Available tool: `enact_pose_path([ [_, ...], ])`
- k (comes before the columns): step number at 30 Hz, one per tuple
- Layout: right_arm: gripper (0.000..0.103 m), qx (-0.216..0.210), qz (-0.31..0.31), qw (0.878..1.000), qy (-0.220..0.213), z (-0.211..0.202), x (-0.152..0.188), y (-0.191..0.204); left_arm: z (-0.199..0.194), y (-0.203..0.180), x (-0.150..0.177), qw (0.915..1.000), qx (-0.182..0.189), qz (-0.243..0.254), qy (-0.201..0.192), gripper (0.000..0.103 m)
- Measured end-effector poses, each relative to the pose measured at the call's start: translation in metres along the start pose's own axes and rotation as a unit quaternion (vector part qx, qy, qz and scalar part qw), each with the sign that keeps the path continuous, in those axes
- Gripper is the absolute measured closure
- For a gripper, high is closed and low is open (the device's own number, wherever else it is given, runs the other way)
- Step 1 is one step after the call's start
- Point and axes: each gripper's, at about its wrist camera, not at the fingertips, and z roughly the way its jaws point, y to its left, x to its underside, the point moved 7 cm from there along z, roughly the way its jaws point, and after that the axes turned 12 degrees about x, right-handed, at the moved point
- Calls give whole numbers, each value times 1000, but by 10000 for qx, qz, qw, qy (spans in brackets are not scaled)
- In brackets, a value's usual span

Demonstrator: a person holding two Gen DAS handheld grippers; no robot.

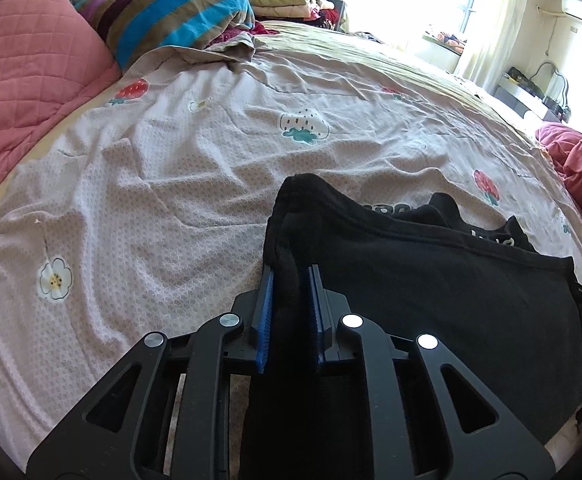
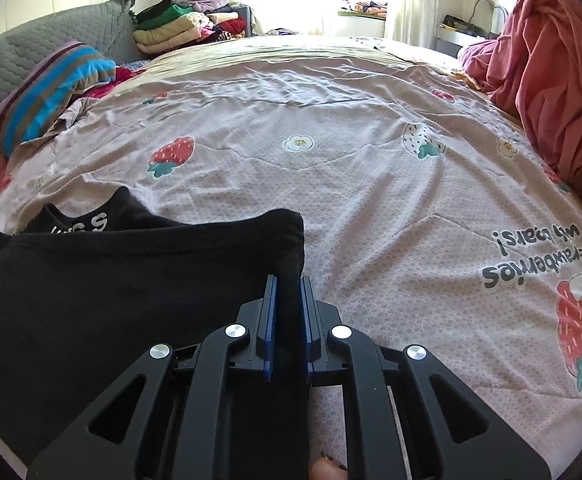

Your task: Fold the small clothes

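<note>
Blue-padded fingers [image 1: 266, 316] of the left gripper [image 1: 291, 280] are clamped on the left corner of a black garment [image 1: 431, 280], fabric bunched thick between the pads. Fingers of the right gripper [image 2: 288, 292] pinch the same black garment [image 2: 111, 300] at its right corner. The garment hangs stretched between both grippers, low over a strawberry-print bedsheet [image 1: 171, 184], its far part with white lettering resting on the sheet.

Left wrist view only: pink quilted pillow [image 1: 23, 92] at the left edge, and part of the right gripper at the garment's far corner. Right wrist view only: grey quilted pillow [image 2: 43, 48], printed text on the sheet [image 2: 531, 256], a fingertip [image 2: 327, 470] at the bottom edge. Both views show a striped pillow [image 1: 179, 12], stacked folded clothes [image 2: 179, 28] and a heaped pink blanket [image 2: 551, 80].
</note>
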Motion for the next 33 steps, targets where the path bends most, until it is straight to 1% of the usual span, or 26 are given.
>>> enact_pose_path([
  [3,91,-28,26,10000,57,-5,4,-1,-1,-1,2,10000,-7,13,5,93],
  [6,84,-53,48,9999,121,-10,9,-3,-4,-2,6,10000,-10,-9,44,89],
  [8,70,-47,131,9998,142,-16,15,-8,-5,-4,8,10000,-13,-15,52,85],
  [9,68,-68,177,9997,149,-19,17,-10,-7,-4,10,10000,-25,-10,56,83],
  [12,67,-184,245,9995,114,-34,25,-13,-18,-5,14,10000,-49,-48,19,74],
  [14,63,-282,220,9994,44,-46,30,-13,-28,-7,15,10000,-29,-83,-45,71],
  [18,62,-541,-9,9985,-54,-69,43,-1,-56,-25,16,9995,149,56,-280,61],
  [20,62,-682,-206,9974,-61,-79,51,9,-64,-36,24,9991,259,156,-289,59],
  [22,62,-789,-389,9961,-82,-89,58,18,-66,-45,36,9988,389,231,-177,56],
  [24,61,-897,-520,9946,-52,-95,64,25,-63,-51,52,9985,495,241,24,56],
  [27,57,-1023,-711,9922,55,-101,77,33,-58,-52,68,9982,501,245,218,54],
  [30,56,-909,-833,9922,193,-99,88,35,-58,-53,77,9980,508,248,280,54],
  [33,56,-872,-780,9927,301,-100,97,32,-58,-51,87,9974,632,101,322,54],
])
